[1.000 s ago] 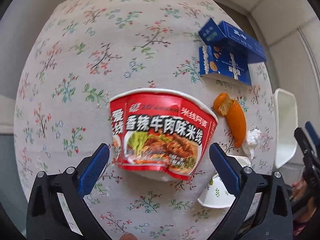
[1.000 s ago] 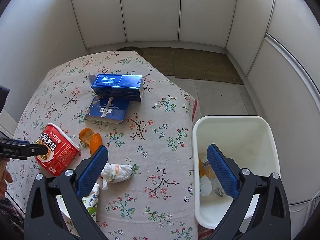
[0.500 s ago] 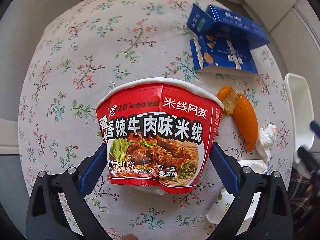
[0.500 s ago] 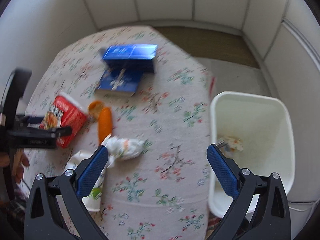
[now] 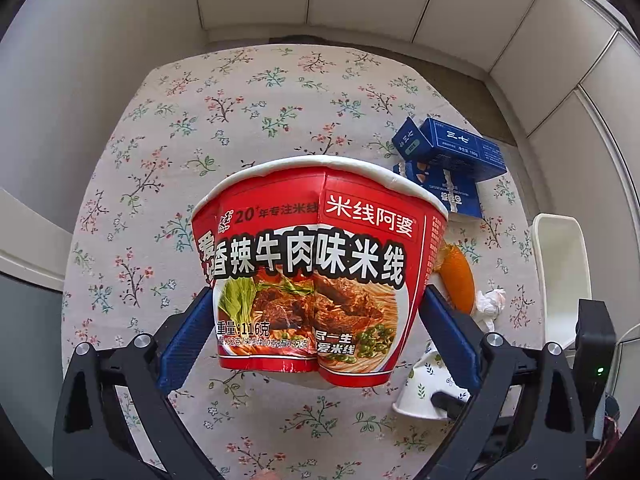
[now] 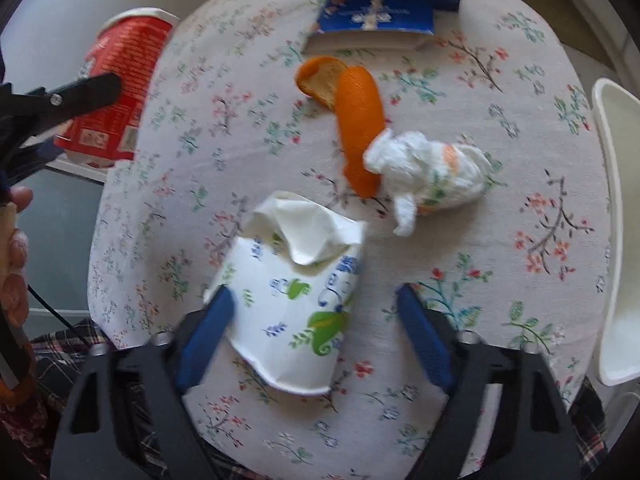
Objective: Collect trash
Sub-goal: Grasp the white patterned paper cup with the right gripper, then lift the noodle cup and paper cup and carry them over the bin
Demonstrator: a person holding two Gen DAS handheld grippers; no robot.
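Note:
My left gripper (image 5: 316,320) is shut on a red instant-noodle cup (image 5: 320,272), which hangs above the floral tablecloth (image 5: 240,120). The right wrist view shows the same cup (image 6: 120,80) at the upper left. My right gripper (image 6: 312,320) points down at a crushed white paper cup (image 6: 288,300) with green and blue print. Its jaws are closing with that cup between them; the left pad touches the cup's edge, while the right pad stands apart from it. Beyond lie an orange peel (image 6: 358,120) and a crumpled tissue (image 6: 432,168).
Two blue boxes (image 6: 384,8) lie at the far side of the table. A white bin (image 6: 616,240) stands off the table's right edge, also seen from the left wrist (image 5: 560,280). A person's hand (image 6: 14,248) and plaid clothing show at the left.
The left gripper closed on the noodle cup and lifted it off the table. The right gripper swung away from the bin, dropped over the crushed paper cup, and its jaws narrowed.

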